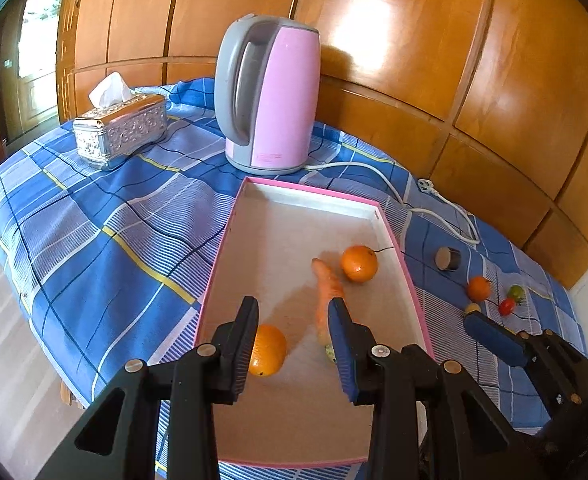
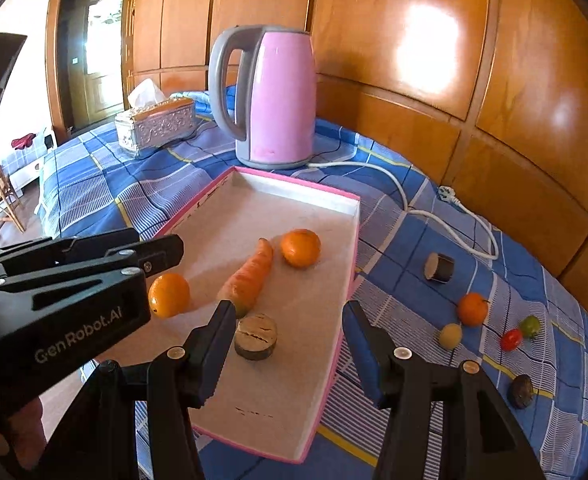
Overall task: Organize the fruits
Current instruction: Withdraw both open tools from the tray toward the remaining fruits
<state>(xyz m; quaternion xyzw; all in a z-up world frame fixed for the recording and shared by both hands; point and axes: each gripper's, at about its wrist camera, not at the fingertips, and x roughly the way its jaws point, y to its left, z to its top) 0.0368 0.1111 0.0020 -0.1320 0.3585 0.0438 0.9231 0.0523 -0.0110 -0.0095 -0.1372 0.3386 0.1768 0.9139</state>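
Two grippers are pointing down at the pink tray point(image 2: 349, 216). The left gripper point(image 1: 294, 320) and right gripper point(image 2: 290, 332) are hanging open, holding nothing. Two oranges point(image 2: 300, 247), a carrot point(image 2: 250, 276) and a round slice point(image 2: 256, 336) are lying inside the tray.

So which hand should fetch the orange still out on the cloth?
Right, probably. The right gripper hangs open and empty at the tray's cloth-side edge, nearer the loose orange; the left gripper hovers over the tray's far side.
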